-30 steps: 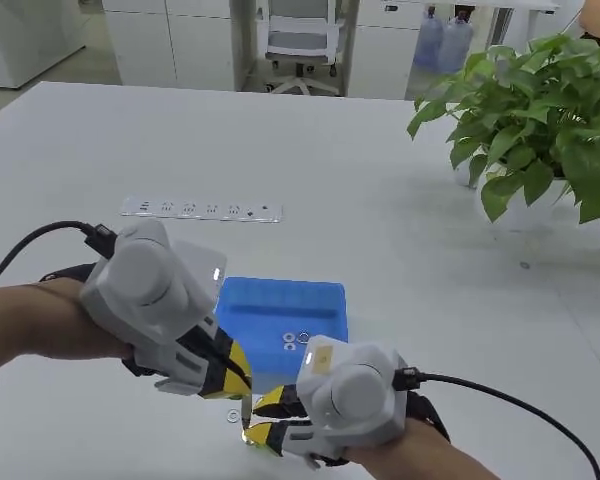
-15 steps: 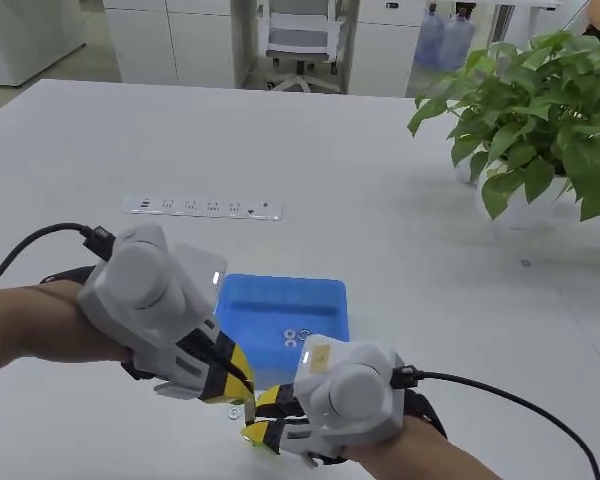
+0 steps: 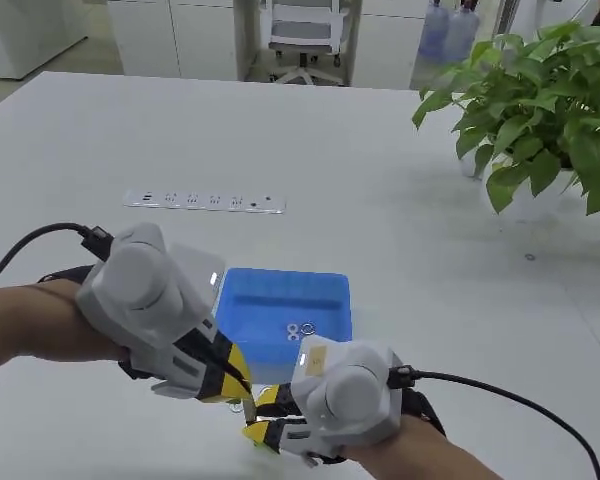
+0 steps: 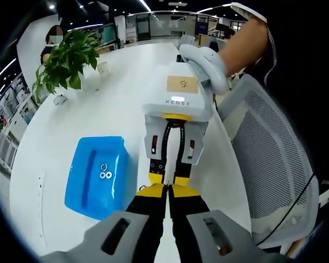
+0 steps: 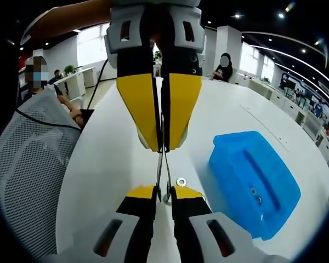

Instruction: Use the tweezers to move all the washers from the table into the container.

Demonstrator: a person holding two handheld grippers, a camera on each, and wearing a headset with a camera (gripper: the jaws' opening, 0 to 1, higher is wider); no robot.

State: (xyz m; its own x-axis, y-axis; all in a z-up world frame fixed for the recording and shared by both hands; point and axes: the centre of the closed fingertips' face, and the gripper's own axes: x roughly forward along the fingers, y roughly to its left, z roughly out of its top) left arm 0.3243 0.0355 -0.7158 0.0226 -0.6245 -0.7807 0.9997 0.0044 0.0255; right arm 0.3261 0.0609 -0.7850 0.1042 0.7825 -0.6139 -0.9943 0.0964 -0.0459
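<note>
Facing each other tip to tip over the white bench [image 5: 98, 164], the left gripper [image 4: 167, 190] and right gripper [image 5: 163, 193] both have their jaws clenched on the thin silver metal tweezers [image 5: 160, 164]. The tweezers' long axis runs straight from one pair of jaws to the other, and I cannot tell which end is the tip. One small metal ring washer [image 5: 181, 181] lies flat on the bench just beside the tweezers, on the side toward the blue rectangular plastic container [image 5: 252, 175]. It seems nearer the right gripper's jaws. The container sits near and holds a few collected washers [image 4: 104, 172]. Reaching that ring likely means swinging the tweezers' working end sideways and down.
</note>
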